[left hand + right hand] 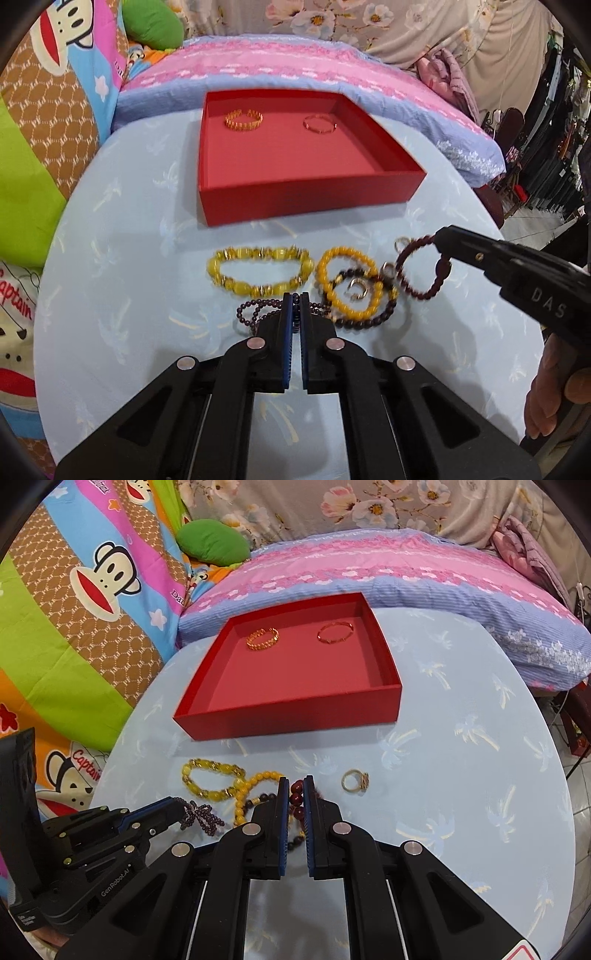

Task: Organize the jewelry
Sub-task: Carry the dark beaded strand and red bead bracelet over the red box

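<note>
A red tray (295, 192) (295, 716) holds a gold link bracelet (243, 120) (263, 638) and a thin gold bangle (319, 123) (335, 632). My left gripper (295, 302) (181, 810) is shut on a dark purple small-bead strand (255, 312) (201, 818). My right gripper (296, 792) (441, 242) is shut on a dark red bead bracelet (424, 273) (297, 799), lifted a little. On the table lie a large yellow bead bracelet (260, 271) (210, 779), a smaller yellow bracelet (347, 280) (255, 786), a dark bead bracelet (369, 314) and a gold ring (355, 781).
The round table has a light blue palm-print cloth (129, 295) (461, 775). Behind it lie a pink and blue pillow (277, 70) (388, 576) and cartoon bedding (92, 590). Another small ring (356, 290) lies inside the yellow bracelet.
</note>
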Available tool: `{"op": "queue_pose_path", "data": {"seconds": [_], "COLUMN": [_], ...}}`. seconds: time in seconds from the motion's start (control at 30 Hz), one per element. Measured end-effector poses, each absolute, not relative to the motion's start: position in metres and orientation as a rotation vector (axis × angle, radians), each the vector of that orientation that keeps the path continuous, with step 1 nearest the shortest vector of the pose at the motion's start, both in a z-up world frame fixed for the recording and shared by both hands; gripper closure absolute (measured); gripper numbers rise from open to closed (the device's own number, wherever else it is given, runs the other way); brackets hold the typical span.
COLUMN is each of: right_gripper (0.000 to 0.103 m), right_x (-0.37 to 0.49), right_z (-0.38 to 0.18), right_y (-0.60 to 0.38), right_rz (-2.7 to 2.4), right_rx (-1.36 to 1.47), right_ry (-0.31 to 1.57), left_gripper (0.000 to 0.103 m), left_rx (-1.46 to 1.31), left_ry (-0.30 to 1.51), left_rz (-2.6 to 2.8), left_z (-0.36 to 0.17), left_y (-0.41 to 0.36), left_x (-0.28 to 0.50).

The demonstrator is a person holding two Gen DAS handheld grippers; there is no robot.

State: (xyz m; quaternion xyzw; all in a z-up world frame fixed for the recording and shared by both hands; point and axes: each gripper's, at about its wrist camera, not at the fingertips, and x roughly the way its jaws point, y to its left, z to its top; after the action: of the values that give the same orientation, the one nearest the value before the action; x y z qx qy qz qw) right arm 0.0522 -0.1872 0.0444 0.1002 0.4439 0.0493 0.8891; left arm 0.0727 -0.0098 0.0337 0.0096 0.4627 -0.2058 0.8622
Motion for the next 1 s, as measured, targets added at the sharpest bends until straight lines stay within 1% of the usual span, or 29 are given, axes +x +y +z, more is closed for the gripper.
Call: {"op": "queue_pose_path", "data": {"seconds": [0.27,0.43,0.6,0.73,1.0], "right_gripper": [0.096,0.096,0.096,0.096,0.096], "right_x": [0.093,0.138,0.190,0.228,0.268], "right_z": [0.080,0.091,0.080,0.061,0.021], "right_y": [-0.183,-0.178,-0.179,-0.180,-0.199], "right_rz": [0.168,0.192,0.209,0.207,0.139], "right_rx": [0.205,0.188,0.209,0.216,0.182], "right_ry": [0.858,0.844,0.880,0.925,0.995], "left_gripper": [0.100,0.100,0.100,0.100,0.100], "left_rx": [0.024,0.035,0.054,0.070,0.089], "left_ry": [0.871,0.837,0.863,0.904,0.978], "left_rz": [-0.440,-0.422,-0.410,-0.398,-0.378], "left_z": [0.083,0.098,0.088,0.068,0.031], "left_y": [-0.016,-0.026,-0.041,-0.050,-0.058], "left_x": [0.114,0.161,0.207,0.242,0.286]}}
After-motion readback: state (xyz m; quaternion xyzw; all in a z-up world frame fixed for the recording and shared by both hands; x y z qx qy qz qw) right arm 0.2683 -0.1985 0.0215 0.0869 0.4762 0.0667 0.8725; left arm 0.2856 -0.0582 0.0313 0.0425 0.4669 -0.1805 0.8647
